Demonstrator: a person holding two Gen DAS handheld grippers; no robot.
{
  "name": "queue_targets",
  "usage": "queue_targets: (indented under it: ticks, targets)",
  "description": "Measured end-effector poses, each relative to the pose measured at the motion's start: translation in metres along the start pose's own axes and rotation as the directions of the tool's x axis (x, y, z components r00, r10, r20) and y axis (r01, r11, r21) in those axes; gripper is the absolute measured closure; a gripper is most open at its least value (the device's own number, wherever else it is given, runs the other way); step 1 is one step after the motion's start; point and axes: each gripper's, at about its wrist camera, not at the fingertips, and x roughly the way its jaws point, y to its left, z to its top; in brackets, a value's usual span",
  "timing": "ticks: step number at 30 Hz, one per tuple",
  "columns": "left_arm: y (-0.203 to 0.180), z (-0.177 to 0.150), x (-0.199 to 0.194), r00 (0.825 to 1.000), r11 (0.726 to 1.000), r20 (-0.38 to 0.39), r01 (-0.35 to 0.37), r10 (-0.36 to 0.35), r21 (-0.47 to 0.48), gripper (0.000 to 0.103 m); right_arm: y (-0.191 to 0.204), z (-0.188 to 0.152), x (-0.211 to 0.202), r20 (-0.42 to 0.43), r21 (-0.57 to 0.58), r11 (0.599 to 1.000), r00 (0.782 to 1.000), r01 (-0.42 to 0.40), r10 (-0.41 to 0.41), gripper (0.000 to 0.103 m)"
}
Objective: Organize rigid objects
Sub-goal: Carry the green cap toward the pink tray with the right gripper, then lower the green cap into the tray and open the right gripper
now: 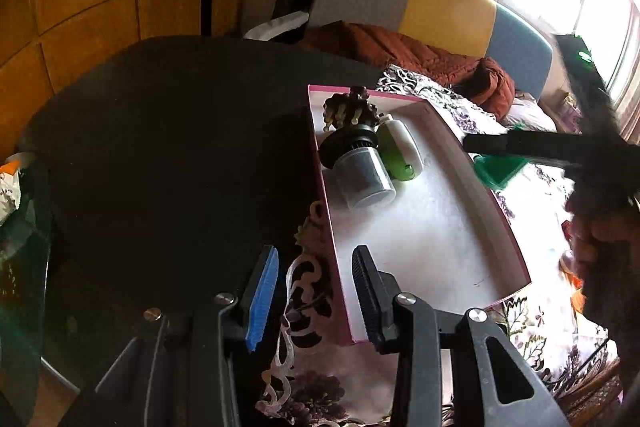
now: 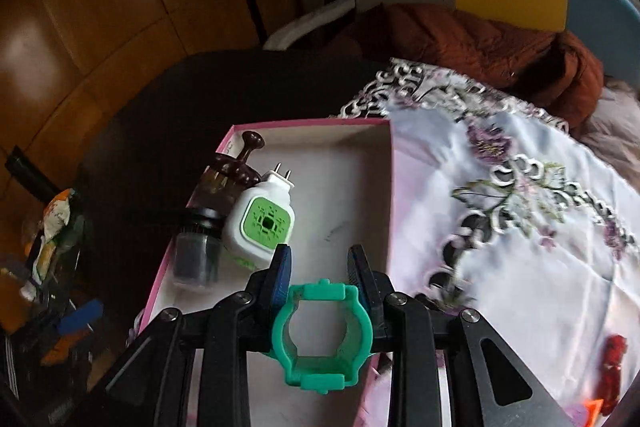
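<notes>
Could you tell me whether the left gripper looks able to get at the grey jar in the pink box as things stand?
Probably yes. The left gripper is open and empty at the near corner of the pink box, with bare floor up to the grey jar. The green-and-white plug-in lies against the jar's side.

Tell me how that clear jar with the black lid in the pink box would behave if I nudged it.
The jar lies on its side, so it would probably roll across the pink box floor. The green-and-white plug-in device sits against it and may block rolling that way. Its dark fill suggests some weight, and its smooth wall looks slippery for the jaws.
</notes>
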Motion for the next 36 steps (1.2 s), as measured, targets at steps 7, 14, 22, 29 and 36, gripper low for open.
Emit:
queue_targets:
  ticks: [7, 14, 22, 29, 36]
  targets:
    - [0.003, -0.001, 0.005, 1.0, 1.0, -0.02, -0.003, 0.002, -0.008, 0.065, 0.014, 0.02, 0.049, -0.085, -0.02, 1.0, 0.996, 0.005, -0.007, 0.072]
    - [0.006, -0.001, 0.007, 1.0, 1.0, -0.024, -0.01, 0.01, -0.023, 0.065, -0.009, 0.026, 0.06, -0.087, 0.019, 0.999, 0.995, 0.041, -0.039, 0.047]
    - [0.005, -0.002, 0.006, 1.0, 1.0, -0.02, -0.021, 0.02, -0.022, 0.065, -0.003, 0.018, 0.017, 0.027, 0.017, 1.0, 1.0, 0.008, -0.009, 0.035]
    - [0.003, -0.003, 0.006, 1.0, 1.0, -0.018, -0.023, 0.023, -0.019, 0.065, 0.002, -0.013, -0.018, 0.051, -0.052, 0.998, 0.998, 0.026, -0.023, 0.05]
    - [-0.004, -0.002, 0.004, 1.0, 1.0, -0.018, -0.024, 0.024, 0.005, 0.065, 0.0, -0.023, 0.007, -0.013, -0.052, 0.998, 0.999, 0.042, -0.043, 0.079]
